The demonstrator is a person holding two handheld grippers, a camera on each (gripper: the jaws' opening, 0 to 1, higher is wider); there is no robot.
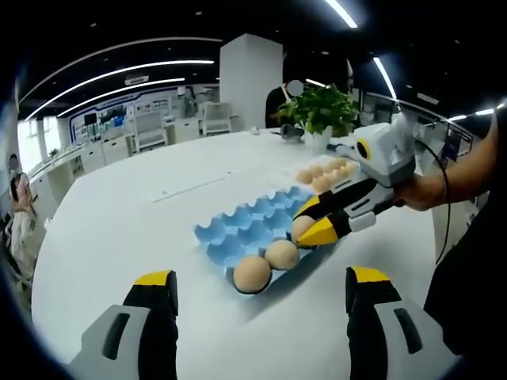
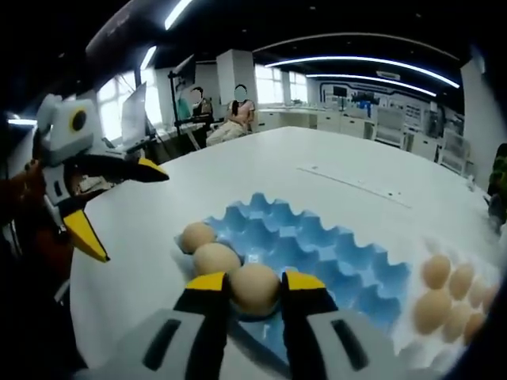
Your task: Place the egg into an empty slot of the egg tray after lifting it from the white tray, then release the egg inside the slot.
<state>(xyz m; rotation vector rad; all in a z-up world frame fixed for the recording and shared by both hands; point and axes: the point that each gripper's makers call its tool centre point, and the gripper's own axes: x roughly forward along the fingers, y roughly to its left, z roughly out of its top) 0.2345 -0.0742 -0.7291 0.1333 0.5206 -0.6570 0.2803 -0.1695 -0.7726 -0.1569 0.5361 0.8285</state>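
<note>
Right gripper [image 2: 255,291] reaching forward and low, jaws closed to a narrow gap; left gripper [image 1: 261,297] held back, jaws spread wide, gripping nothing.

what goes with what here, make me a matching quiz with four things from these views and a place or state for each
Things:
1. left gripper
2. right gripper
3. blue egg tray
4. white tray

States:
a. holds loose eggs, beside the blue tray
b. shut on an egg over a slot
c. open, holding nothing
d. has three eggs at one end, other slots empty

Pairs: 1-c, 2-b, 3-d, 4-a
</note>
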